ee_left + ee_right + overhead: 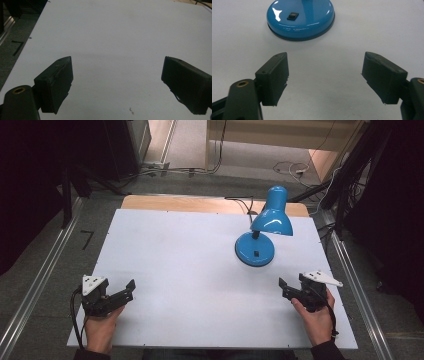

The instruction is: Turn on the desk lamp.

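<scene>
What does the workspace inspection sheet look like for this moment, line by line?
Surface: white board on a table, a few small specks, otherwise bare.
Job's things: blue lamp upright at far right; round base flat on the board, black switch on top, shade tilted down.
Clutter: nothing seen.
Grippers: left gripper near the board's near left corner, jaws open, nothing between them; right gripper near right, aimed at the lamp base, jaws open and apart from it.
Cables: lamp cord runs off the far edge; a cable trails from each gripper; loose cables on the floor beyond.
Surroundings: grey floor, metal rails at both sides, dark stands.
</scene>
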Available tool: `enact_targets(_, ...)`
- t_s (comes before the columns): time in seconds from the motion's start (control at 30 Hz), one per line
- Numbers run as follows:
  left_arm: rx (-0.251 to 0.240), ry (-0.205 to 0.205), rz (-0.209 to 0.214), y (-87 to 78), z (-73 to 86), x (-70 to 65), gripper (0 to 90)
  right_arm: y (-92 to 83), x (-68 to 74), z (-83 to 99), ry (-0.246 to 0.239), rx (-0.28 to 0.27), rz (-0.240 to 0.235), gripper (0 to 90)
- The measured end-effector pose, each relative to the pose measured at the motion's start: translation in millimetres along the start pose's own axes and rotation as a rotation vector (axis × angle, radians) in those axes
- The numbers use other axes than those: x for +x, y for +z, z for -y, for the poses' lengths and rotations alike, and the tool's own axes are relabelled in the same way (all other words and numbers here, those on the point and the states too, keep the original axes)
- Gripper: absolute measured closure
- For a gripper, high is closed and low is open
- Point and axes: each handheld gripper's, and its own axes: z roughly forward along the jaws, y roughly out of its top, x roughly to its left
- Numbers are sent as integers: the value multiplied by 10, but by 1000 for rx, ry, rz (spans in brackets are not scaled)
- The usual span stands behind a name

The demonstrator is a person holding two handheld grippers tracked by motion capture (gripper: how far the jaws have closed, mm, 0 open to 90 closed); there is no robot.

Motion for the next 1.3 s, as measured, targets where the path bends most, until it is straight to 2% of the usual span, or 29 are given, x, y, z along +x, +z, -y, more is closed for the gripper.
enact_targets(0.03,0,0,-1,1,1,-1,107,0,0,0,0,0,0,244)
enact_targets(0.1,1,2,-1,1,3,-4,108,23,30,-23,1,-5,-11,332)
enact_targets(0.13,1,4,-1,1,3,-4,107,23,30,-23,1,-5,-11,332)
enact_targets(0.2,2,3,1,4,3,-3,108,42,53,-40,-9,-3,-32,423)
enact_targets(0.3,5,-1,4,13,5,0,107,56,61,-49,-7,-6,-33,459)
enact_targets(0.47,11,3,5,29,5,-9,108,78,33,-85,23,-24,-37,639)
enact_targets(0.5,9,-3,10,22,5,-8,108,88,16,-95,44,-20,-45,702)
enact_targets(0.53,10,-6,13,26,7,-1,108,88,16,-95,44,-20,-45,702)
enact_targets(0.6,22,-10,13,58,10,4,108,128,1,-115,58,-20,-49,770)
enact_targets(0.77,15,0,16,49,4,-5,108,197,64,-116,34,-1,-59,796)
enact_targets(0.93,17,3,14,49,4,1,108,214,178,-172,-7,-23,-63,855)
enact_targets(1.17,10,8,20,29,4,-18,108,306,275,-227,-5,-19,-99,876)
enact_targets(1.3,15,3,15,47,6,-6,108,346,302,-250,-13,-23,-99,876)
